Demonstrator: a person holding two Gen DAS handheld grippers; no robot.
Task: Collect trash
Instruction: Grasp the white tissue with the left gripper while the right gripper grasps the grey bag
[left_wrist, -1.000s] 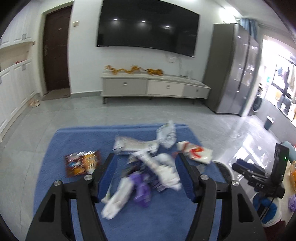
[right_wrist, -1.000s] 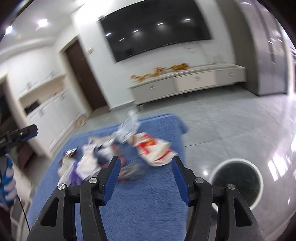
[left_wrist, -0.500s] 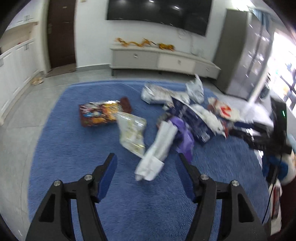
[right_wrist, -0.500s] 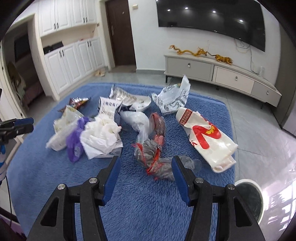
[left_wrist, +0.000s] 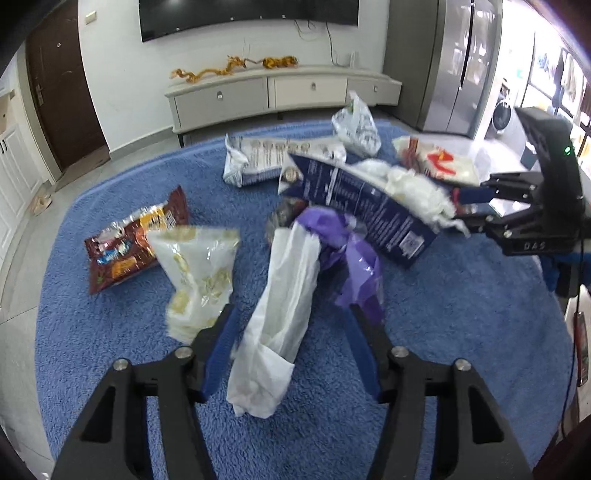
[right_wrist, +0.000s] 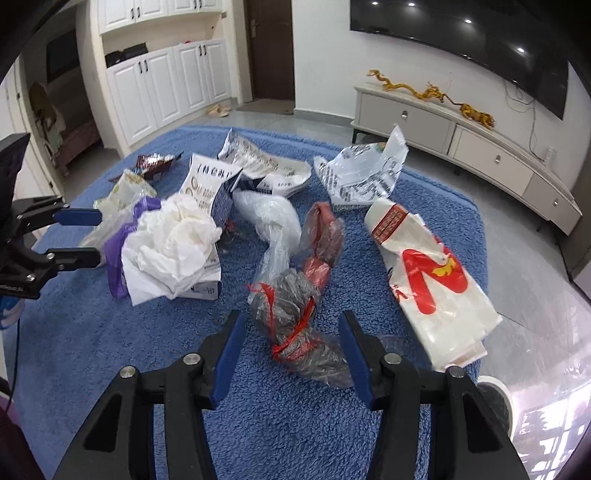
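Trash: all of it lying loose on the blue rug, nothing collected as far as shown.
White plastic bag: long, crumpled, right between the fingers of the left hand-held gripper, not visibly pinched.
Left hand-held gripper: spread wide, holding nothing.
Grey-and-red bag bundle: lined up ahead of the right hand-held gripper, near end between the tips.
Right hand-held gripper: wide too, empty.
Waiting behind: purple bag, dark blue carton, snack packets, white-and-red bag.
Bin: round rim off the rug's corner, likely the drop point.
Progress: barely started; likely first grasps next, whole pile left.
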